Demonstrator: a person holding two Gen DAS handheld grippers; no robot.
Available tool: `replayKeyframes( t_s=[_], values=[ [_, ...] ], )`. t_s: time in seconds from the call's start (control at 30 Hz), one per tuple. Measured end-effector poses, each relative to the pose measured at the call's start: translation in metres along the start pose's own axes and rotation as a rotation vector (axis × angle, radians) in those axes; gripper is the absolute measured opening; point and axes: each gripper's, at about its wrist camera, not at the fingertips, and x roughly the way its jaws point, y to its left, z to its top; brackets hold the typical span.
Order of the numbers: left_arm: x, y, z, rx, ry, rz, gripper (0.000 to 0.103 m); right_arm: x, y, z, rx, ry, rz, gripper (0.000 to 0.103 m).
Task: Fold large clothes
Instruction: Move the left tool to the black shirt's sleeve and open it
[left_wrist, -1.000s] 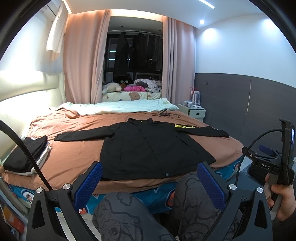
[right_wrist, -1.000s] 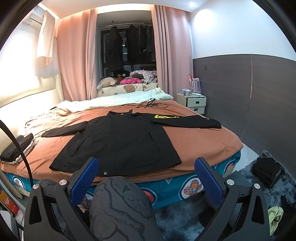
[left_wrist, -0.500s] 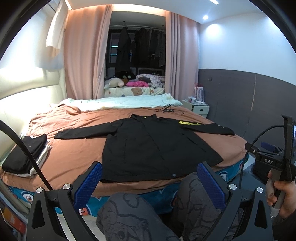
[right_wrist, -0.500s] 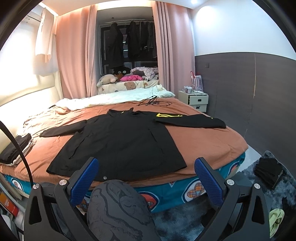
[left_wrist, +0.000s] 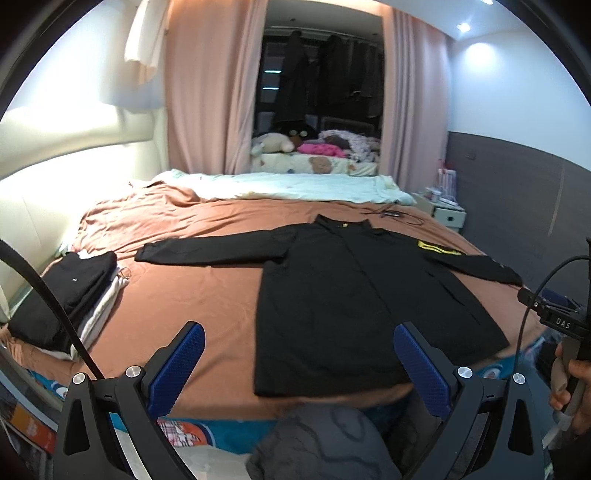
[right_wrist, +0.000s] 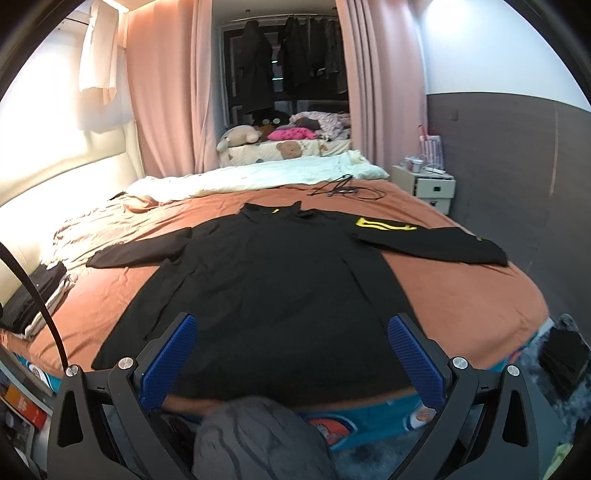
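Note:
A large black jacket (left_wrist: 343, 295) (right_wrist: 280, 288) lies flat on the brown bed sheet (left_wrist: 192, 295) (right_wrist: 461, 295), both sleeves spread out sideways, a yellow patch (right_wrist: 384, 224) on its right sleeve. My left gripper (left_wrist: 299, 365) is open above the bed's near edge, over the jacket's lower left hem, holding nothing. My right gripper (right_wrist: 291, 358) is open too, over the middle of the hem. The other hand-held gripper with a person's hand (left_wrist: 569, 373) shows at the right edge of the left wrist view.
A stack of folded dark and white clothes (left_wrist: 62, 295) (right_wrist: 33, 302) sits at the bed's left edge. Cables (right_wrist: 343, 190) lie near the pale duvet (left_wrist: 288, 186). A white nightstand (right_wrist: 430, 186) stands right of the bed. The person's patterned grey knee (right_wrist: 258, 439) is below the grippers. Dark clothes (right_wrist: 561, 354) lie on the floor.
Both grippers have moved forward and closer to the bed, so the jacket's hem now lies just under the open fingers. The jacket itself has not moved.

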Motion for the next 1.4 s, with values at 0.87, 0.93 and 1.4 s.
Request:
replayKeyframes(
  t_s=[0.87, 0.93, 1.4],
  values=[
    [0.196, 0.146, 0.112, -0.074, 0.143, 0.164, 0.087, 0.213, 0.024, 0.112, 0.092, 0.099, 0.197, 0.103],
    [0.212, 0.161, 0.117, -0.094, 0.156, 0.178, 0.084, 0.235, 0.028, 0.119, 0.096, 0.113, 0.217, 0.101],
    [0.332, 0.270, 0.134, -0.250, 0.262, 0.284, 0.055, 0.357, 0.043, 0.157, 0.068, 0.201, 0.273, 0.079]
  ],
)
